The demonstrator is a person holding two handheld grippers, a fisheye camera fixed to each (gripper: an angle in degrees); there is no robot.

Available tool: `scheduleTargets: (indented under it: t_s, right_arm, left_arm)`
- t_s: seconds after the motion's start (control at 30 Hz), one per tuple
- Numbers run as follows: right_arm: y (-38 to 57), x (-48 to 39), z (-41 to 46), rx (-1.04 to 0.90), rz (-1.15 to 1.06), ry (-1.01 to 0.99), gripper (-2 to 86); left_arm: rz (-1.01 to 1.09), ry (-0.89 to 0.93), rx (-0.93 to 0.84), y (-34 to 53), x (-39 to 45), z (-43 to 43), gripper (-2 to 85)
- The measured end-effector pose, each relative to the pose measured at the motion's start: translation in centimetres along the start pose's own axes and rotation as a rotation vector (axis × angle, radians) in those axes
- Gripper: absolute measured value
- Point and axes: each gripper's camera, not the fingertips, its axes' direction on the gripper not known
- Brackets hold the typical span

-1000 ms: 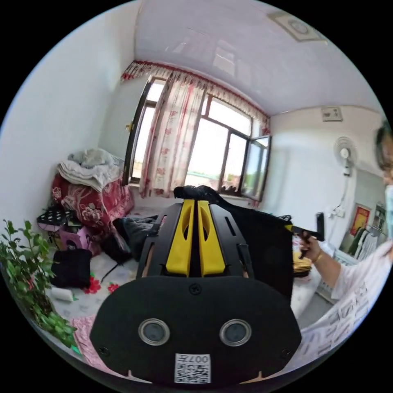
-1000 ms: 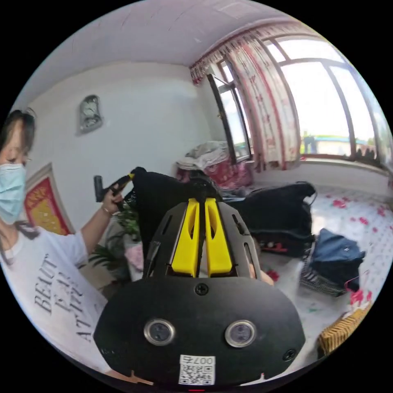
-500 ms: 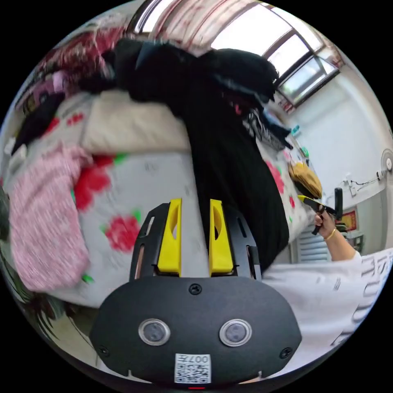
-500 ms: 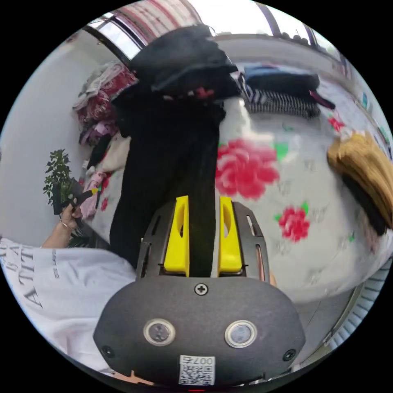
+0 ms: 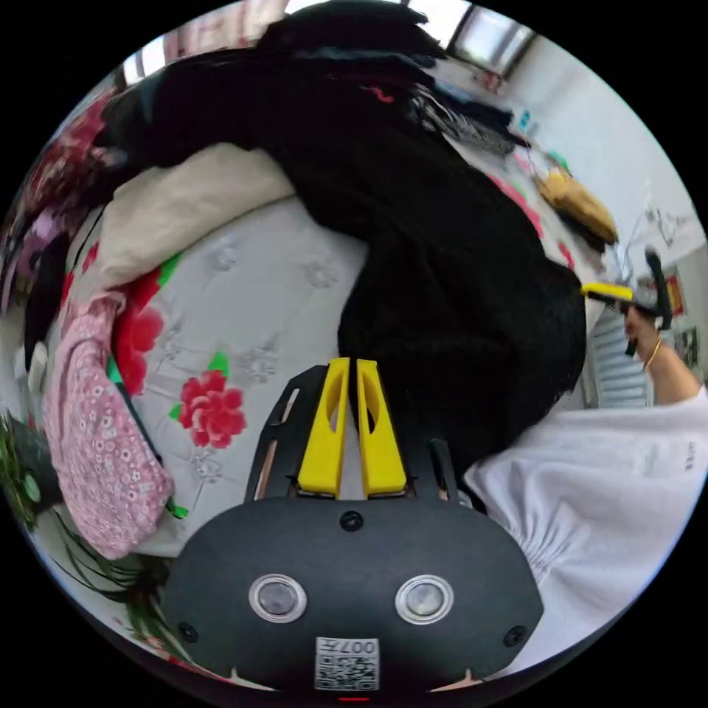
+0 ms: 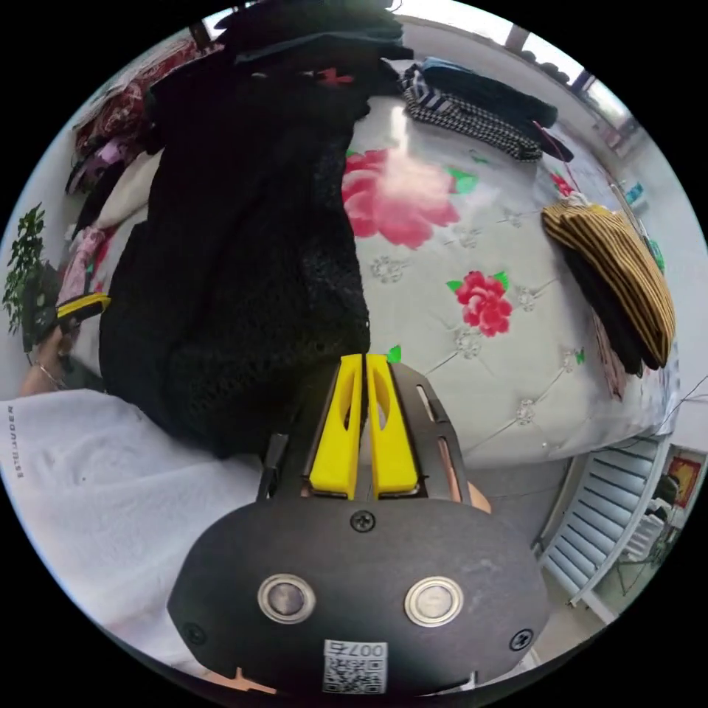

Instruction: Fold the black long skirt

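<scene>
The left gripper (image 5: 352,366) has its yellow fingers (image 5: 327,431) pressed nearly together at the near edge of the black long skirt (image 5: 442,273); whether cloth is pinched between them I cannot tell. The right gripper (image 6: 365,361) shows the same: fingers (image 6: 389,435) almost touching, at the skirt's hem. The skirt stretches away across the floral bed (image 6: 472,251), beside a striped garment (image 6: 619,258).

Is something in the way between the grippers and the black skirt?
Nothing visible. The left gripper is at one edge of the skirt and the right gripper at the other, jaws together. The skirt lies on the bed.
</scene>
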Motion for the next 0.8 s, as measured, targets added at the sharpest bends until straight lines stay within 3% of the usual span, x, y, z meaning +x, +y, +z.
scheduleTargets:
  t_s: [0.13,0.3,0.43,0.8]
  right_arm:
    - [2.3,4.3,-3.2,0.107,0.128,-0.025,1.5]
    - [7.1,6.7,-4.6,0.132,0.075,-0.217,6.8]
    - [12.0,8.4,-5.1,0.094,0.047,-0.328,10.1]
    - [16.4,11.1,2.0,-0.134,0.033,-0.54,9.0]
  left_arm:
    - [-0.272,0.053,0.126,2.6,-6.7,-2.6,0.8]
    - [-0.317,0.074,0.173,8.6,-6.2,-4.2,8.5]
    - [-0.337,0.169,0.123,13.1,-2.4,-2.4,11.3]
    - [-0.337,0.081,-0.154,16.2,1.5,4.9,11.9]
